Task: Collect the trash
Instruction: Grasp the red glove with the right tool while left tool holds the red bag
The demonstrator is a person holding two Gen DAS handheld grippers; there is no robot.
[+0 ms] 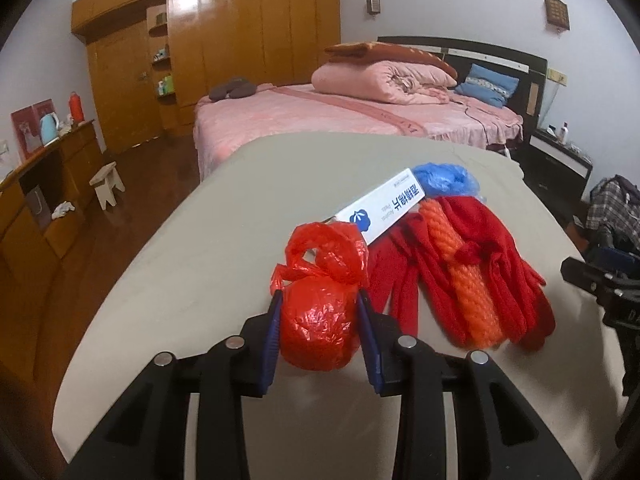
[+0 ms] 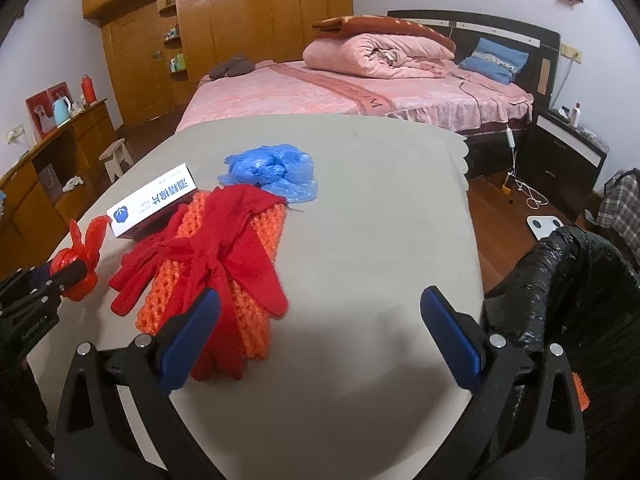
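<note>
Gripping a knotted red plastic bag (image 1: pixel 316 320), the left gripper (image 1: pixel 319 300) has its blue pads pressed against both sides of the tied bundle, whose loose handles stick up above the fingers. The landmark for everything else is the grey-covered table (image 1: pixel 192 264) in the foreground. On it, just beside the held bag and toward the middle of the table, lie red knitted gloves (image 1: pixel 500 276) draped over a roll of orange netting (image 1: pixel 472 292), the gloves touching the netting along its length. At the far side of that pile, still on the table, a white box with a blue emblem and printed characters (image 1: pixel 380 212) rests tilted against the gloves, and a crumpled blue plastic bag (image 1: pixel 444 180) sits next to it, touching the gloves' far end. The right gripper (image 2: pixel 320 308) hangs over the table's near edge with its jaws spread wide and nothing between them; the gloves and netting reach close to its left pad. Off the table's right edge, a bin lined with a black plastic bag (image 2: pixel 560 280) stands on the floor. Beyond the table's far edge there is a bed with a pink cover (image 2: pixel 320 96) and a rolled pink quilt (image 2: pixel 372 56), with wooden wardrobes (image 1: pixel 240 36) behind it
</note>
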